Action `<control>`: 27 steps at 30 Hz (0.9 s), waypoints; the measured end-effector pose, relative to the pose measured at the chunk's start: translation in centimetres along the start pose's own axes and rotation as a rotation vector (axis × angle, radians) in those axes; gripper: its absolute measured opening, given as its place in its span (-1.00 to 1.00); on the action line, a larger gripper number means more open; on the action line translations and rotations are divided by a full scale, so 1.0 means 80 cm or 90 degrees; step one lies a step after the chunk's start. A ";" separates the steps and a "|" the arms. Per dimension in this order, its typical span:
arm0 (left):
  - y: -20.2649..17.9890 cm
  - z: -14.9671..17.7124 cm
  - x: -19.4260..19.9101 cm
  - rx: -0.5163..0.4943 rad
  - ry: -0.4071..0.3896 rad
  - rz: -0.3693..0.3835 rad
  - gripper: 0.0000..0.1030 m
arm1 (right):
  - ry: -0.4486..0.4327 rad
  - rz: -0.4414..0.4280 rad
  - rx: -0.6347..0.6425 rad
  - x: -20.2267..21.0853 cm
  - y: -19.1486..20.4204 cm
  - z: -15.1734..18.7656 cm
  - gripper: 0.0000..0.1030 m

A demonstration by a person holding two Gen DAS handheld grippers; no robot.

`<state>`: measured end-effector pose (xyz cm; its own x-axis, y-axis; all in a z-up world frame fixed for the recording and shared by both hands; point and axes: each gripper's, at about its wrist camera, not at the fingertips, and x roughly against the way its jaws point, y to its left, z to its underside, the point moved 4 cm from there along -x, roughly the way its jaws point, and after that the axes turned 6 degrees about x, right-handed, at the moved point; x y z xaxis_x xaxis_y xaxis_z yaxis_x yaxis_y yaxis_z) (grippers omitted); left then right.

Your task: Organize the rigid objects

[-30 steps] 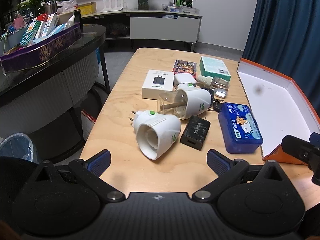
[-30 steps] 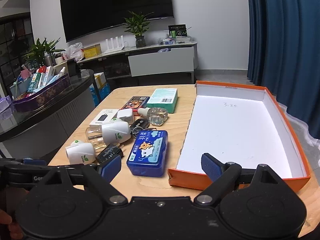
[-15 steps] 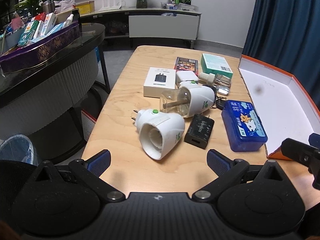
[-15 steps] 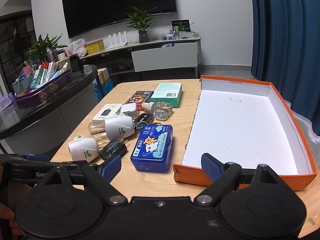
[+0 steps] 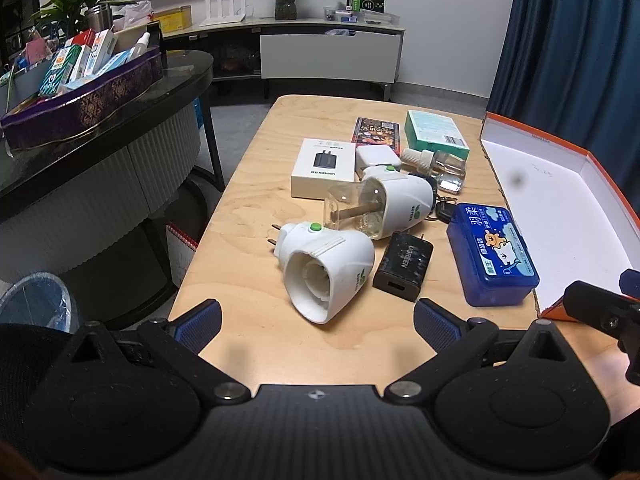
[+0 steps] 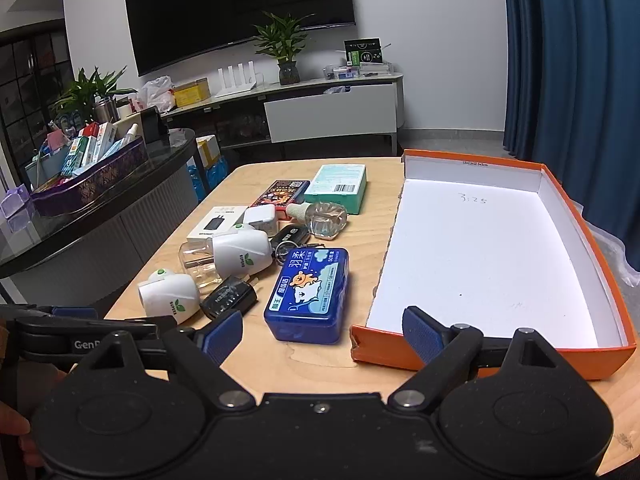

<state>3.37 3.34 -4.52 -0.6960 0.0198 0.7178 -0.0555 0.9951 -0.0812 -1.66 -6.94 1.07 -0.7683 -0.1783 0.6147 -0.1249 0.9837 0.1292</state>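
Small objects lie clustered on the wooden table (image 5: 248, 280): a white plug-in diffuser (image 5: 328, 272), a second diffuser with a clear bottle (image 5: 384, 204), a black charger (image 5: 404, 266), a blue plastic case (image 5: 492, 254), a clear bottle (image 5: 440, 164), keys and small boxes. An empty orange box (image 6: 492, 256) with a white inside stands to their right. My left gripper (image 5: 316, 318) is open and empty, just before the near diffuser. My right gripper (image 6: 322, 330) is open and empty, between the blue case (image 6: 310, 294) and the orange box's near wall.
A white charger box (image 5: 324, 168), a dark card pack (image 5: 376, 130) and a teal box (image 5: 434, 134) lie further back. A dark counter with a purple tray (image 5: 80, 100) stands to the left. A bin (image 5: 36, 304) sits on the floor. Blue curtains hang on the right.
Both grippers have moved a little forward and lower towards the objects. Both stay open and empty. Nothing on the table has moved.
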 end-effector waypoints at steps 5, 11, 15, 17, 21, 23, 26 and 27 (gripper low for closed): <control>0.000 0.000 0.000 -0.003 -0.001 0.000 1.00 | 0.002 -0.001 -0.002 -0.001 0.000 0.000 0.98; -0.002 0.001 -0.001 -0.010 -0.002 0.000 1.00 | 0.005 -0.001 -0.001 -0.002 0.002 0.002 0.98; -0.004 0.002 -0.002 -0.016 -0.002 -0.002 1.00 | 0.007 -0.001 -0.001 -0.003 0.003 0.002 0.98; -0.003 0.002 -0.003 -0.016 -0.002 -0.001 1.00 | 0.008 -0.001 0.000 -0.004 0.003 0.002 0.98; -0.004 0.003 -0.004 -0.016 -0.002 0.000 1.00 | 0.012 -0.001 -0.002 -0.006 0.004 0.003 0.98; -0.004 0.003 -0.005 -0.017 -0.001 0.000 1.00 | 0.012 0.000 -0.001 -0.006 0.004 0.003 0.98; -0.005 0.004 -0.006 -0.018 -0.001 0.001 1.00 | 0.013 -0.001 0.000 -0.007 0.005 0.005 0.98; -0.005 0.004 -0.006 -0.018 -0.001 0.001 1.00 | 0.014 -0.001 0.000 -0.007 0.005 0.005 0.98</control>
<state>3.52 2.92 -5.04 -0.6967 0.0215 0.7170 -0.0340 0.9974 -0.0629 -1.52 -6.41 0.46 -0.7546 -0.1801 0.6310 -0.1261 0.9835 0.1299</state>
